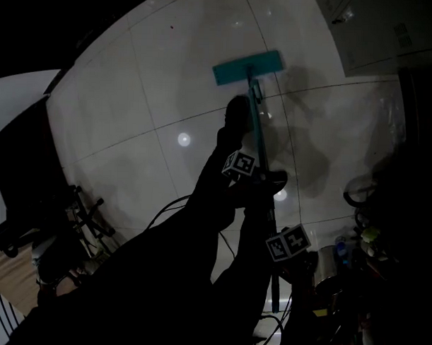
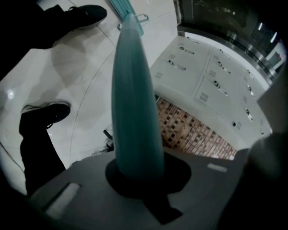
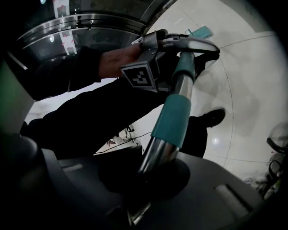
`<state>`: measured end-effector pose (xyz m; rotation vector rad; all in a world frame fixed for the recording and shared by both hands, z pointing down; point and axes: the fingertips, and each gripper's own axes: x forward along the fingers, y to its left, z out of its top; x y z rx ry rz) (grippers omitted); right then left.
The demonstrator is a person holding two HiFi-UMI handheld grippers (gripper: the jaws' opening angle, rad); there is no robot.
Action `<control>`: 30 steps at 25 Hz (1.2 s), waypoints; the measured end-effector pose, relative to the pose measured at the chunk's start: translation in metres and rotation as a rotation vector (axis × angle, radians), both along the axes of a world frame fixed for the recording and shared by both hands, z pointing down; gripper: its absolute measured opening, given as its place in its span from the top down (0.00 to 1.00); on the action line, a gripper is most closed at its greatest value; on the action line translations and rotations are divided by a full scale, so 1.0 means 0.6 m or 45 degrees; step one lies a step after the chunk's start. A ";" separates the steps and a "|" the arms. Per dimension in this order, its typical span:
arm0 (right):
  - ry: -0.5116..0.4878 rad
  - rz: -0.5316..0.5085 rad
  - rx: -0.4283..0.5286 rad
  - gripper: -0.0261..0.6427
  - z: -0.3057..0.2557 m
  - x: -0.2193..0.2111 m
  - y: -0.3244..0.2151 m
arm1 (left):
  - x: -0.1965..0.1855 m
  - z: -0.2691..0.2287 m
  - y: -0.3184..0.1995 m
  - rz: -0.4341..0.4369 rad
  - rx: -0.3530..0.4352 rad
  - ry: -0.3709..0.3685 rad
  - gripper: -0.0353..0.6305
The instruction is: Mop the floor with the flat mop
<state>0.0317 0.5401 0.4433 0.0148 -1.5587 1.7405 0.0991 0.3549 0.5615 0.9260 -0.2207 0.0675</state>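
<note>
Left gripper (image 2: 138, 179): jaws clamped on the teal handle (image 2: 135, 112), which fills the gap between them and runs away from the camera towards the floor (image 2: 90, 67).

Right gripper (image 3: 150, 177): jaws clamped on the same handle, on its bare metal section just below a teal sleeve. It sits behind the left gripper on the shaft, and the left gripper's marker cube shows further along in the right gripper view.

Mop head (image 1: 248, 67): teal, flat on the white tiles at the far end of the handle, well ahead of both grippers.

Surroundings: two dark shoes (image 2: 45, 114) stand on the floor beside the handle; white lockers (image 2: 211, 76) lie to the right.
</note>
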 end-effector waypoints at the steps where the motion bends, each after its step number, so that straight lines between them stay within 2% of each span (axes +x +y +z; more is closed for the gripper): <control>1: -0.002 0.001 -0.003 0.87 0.001 0.002 0.007 | 0.002 0.002 0.008 0.003 -0.005 0.000 0.91; 7: 0.006 -0.010 -0.013 0.87 0.011 0.004 0.013 | 0.001 0.014 0.016 -0.013 -0.016 0.007 0.91; 13: 0.012 -0.020 -0.033 0.87 0.017 -0.016 -0.024 | -0.022 0.022 -0.023 -0.040 -0.025 0.008 0.91; 23: 0.026 -0.003 -0.017 0.87 0.017 -0.076 -0.178 | -0.078 0.021 -0.177 -0.060 -0.001 0.025 0.91; 30: 0.012 0.023 -0.014 0.87 0.021 -0.133 -0.337 | -0.131 0.022 -0.337 -0.034 0.007 0.021 0.91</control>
